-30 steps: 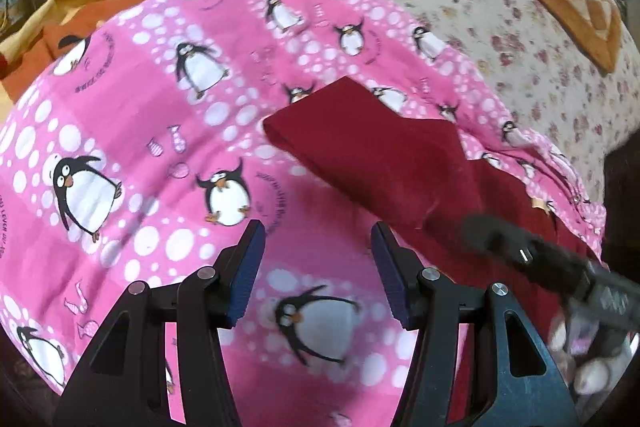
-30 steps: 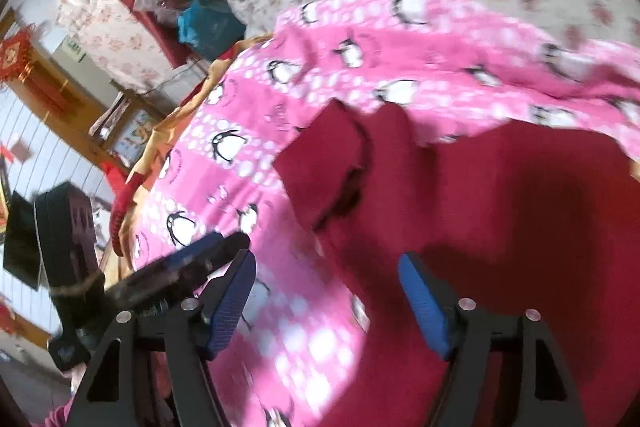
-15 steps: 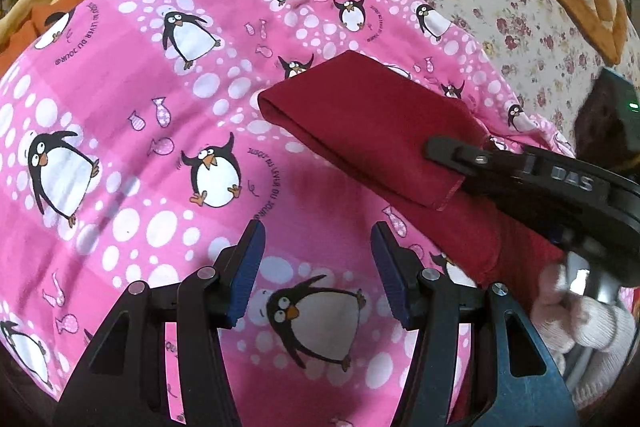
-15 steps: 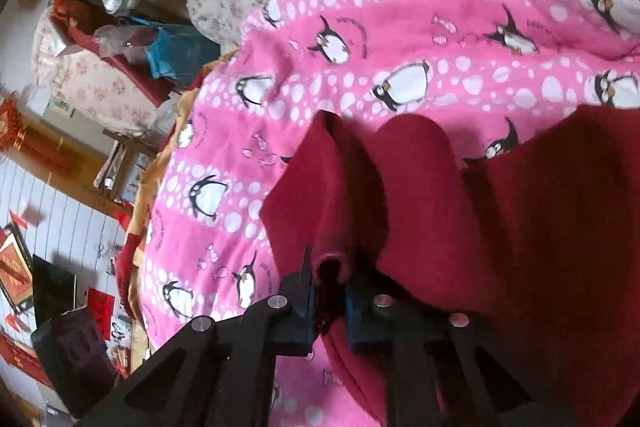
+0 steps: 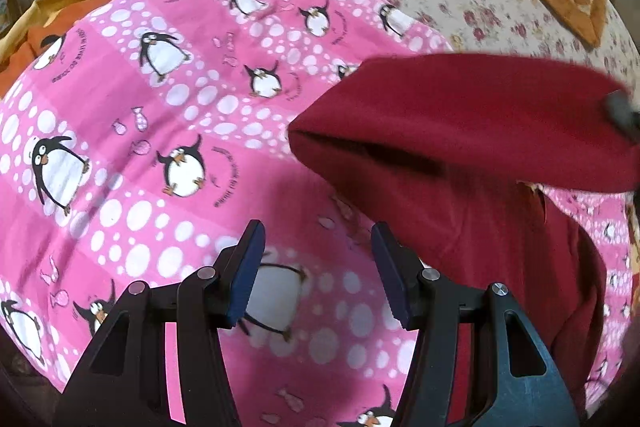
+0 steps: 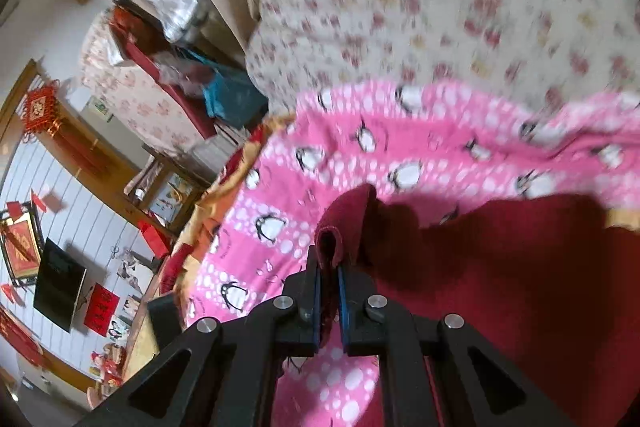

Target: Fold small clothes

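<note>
While clamped on a hem of the red garment (image 6: 500, 279), right gripper (image 6: 329, 291) lifting that edge for a fold; left gripper (image 5: 316, 271) wide apart, empty, garment just beyond its right finger, over the penguin blanket (image 5: 160, 131).

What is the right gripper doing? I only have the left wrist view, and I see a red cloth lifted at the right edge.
Observer: The right gripper is shut on a bunched edge of the red cloth, with the fabric pinched between its blue pads.
Operator: Is my left gripper touching that cloth?
Observer: The right view doesn't show the left gripper; in yours it is open over the pink penguin blanket, holding nothing.
Operator: What's beyond the blanket on that side?
Observer: The room: a black screen on a white wall with red decorations.
</note>
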The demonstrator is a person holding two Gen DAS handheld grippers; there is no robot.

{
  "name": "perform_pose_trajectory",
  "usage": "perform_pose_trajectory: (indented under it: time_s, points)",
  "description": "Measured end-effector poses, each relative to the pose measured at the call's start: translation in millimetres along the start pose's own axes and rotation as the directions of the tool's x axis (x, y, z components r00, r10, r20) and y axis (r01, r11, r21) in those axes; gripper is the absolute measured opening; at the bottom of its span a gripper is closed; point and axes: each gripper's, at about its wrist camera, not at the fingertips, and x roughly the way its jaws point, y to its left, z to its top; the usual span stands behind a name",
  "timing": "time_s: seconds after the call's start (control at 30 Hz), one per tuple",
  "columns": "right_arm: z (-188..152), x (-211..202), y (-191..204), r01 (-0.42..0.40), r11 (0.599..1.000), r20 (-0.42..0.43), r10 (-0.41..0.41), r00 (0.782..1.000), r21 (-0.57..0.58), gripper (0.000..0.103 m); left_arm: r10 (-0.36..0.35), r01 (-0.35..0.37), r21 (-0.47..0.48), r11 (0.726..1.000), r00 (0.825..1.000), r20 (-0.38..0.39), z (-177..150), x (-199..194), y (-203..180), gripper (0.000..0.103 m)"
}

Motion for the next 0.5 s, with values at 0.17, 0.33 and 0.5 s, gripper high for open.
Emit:
perform_pose_trajectory:
  time_s: [0.17, 0.33, 0.5]
  points:
    - [2.6, -66.6, 0.6, 0.033, 0.999, 0.07, -0.031, 0.997, -0.034, 0.006, 0.007, -0.006, 0.048, 0.999, 1.0, -0.025, -11.2, 4.7, -21.7, 0.055]
    - [-4.0, -122.6, -24.4, 0.097, 0.995, 0.115, -0.096, 0.989, -0.005, 0.006, 0.009, -0.006, 0.076, 0.997, 0.999, -0.038, -20.2, 9.4, -38.2, 0.055]
    - [-18.1, -164.6, -69.6, 0.206, 0.977, 0.118, -0.212, 0.97, 0.058, 0.006, 0.017, -0.011, 0.107, 0.994, 0.999, -0.051, -27.1, 15.8, -54.2, 0.055]
